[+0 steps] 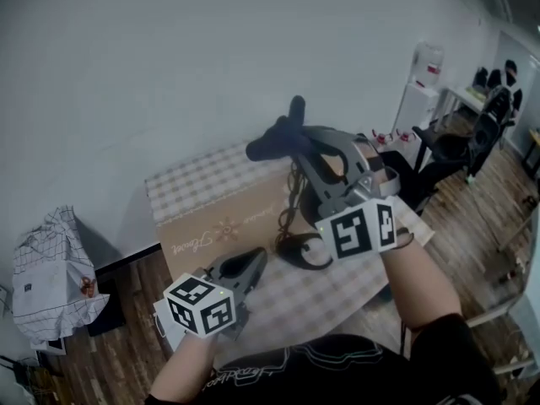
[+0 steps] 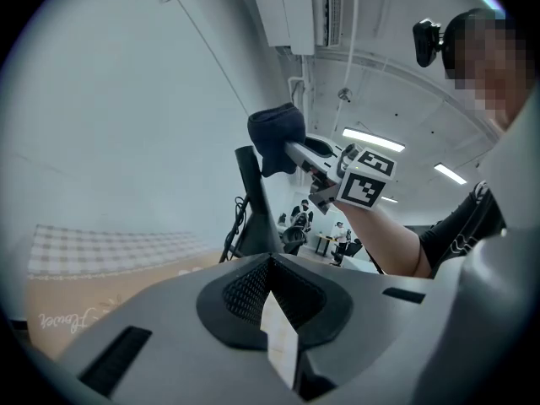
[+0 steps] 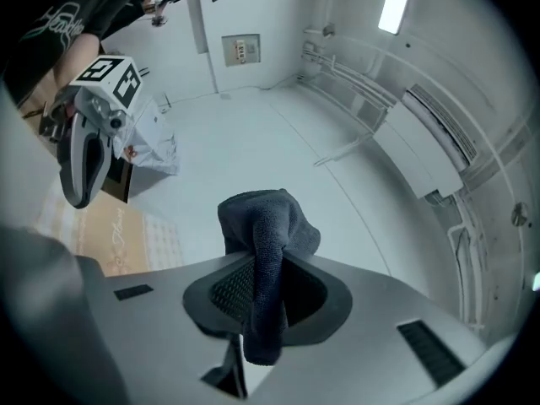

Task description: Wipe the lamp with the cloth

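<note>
A black desk lamp [image 1: 285, 247] stands on the table, with a ring-shaped base and a thin upright arm [image 2: 251, 201]. My right gripper [image 1: 281, 139] is raised beside the top of that arm and is shut on a dark blue cloth [image 1: 263, 149]. The cloth [image 3: 266, 222] bulges out past the jaws. In the left gripper view the cloth [image 2: 276, 137] hangs just right of the lamp's arm, held by the right gripper [image 2: 297, 152]. My left gripper [image 1: 256, 261] is low at the table's near edge, shut with nothing in it, pointing toward the lamp's base.
The table [image 1: 211, 226] carries a checked cover and a tan runner. A lamp cable [image 1: 292, 194] hangs along the arm. A white bag [image 1: 46, 277] sits on the floor at left. Office chairs [image 1: 472, 133] and a water dispenser [image 1: 423, 78] stand at the far right.
</note>
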Tool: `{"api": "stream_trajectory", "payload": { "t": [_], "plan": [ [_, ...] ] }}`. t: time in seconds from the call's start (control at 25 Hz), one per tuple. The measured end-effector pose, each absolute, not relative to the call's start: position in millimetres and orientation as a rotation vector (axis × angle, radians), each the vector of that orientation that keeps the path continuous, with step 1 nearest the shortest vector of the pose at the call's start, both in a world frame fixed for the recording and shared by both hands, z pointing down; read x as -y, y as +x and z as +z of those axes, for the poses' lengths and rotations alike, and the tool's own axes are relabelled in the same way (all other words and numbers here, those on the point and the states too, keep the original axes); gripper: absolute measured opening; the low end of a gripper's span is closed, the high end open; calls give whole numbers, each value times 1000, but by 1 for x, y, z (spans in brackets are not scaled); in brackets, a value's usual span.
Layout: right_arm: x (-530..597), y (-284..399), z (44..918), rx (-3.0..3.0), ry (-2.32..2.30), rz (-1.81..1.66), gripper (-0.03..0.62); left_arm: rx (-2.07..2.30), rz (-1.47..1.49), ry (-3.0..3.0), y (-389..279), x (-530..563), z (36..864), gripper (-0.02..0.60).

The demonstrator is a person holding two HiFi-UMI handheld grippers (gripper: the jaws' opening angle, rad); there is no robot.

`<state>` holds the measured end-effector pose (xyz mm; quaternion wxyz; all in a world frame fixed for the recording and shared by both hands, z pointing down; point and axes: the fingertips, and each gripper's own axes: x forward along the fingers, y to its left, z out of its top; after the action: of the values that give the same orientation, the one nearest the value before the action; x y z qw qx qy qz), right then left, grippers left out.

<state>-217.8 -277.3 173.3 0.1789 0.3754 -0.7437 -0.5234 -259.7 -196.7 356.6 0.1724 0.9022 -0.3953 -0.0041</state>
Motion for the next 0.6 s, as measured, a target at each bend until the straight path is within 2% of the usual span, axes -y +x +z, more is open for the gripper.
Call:
{"api": "stream_trajectory", "payload": {
  "t": [0.2, 0.6],
  "plan": [
    [290, -226, 180, 1968, 1058, -1550, 61, 1121, -26, 2547, -266, 201, 358, 0],
    [317, -222, 220, 1935, 1038, -1453, 61, 1119, -18, 2521, -269, 212, 368, 0]
  ]
}}
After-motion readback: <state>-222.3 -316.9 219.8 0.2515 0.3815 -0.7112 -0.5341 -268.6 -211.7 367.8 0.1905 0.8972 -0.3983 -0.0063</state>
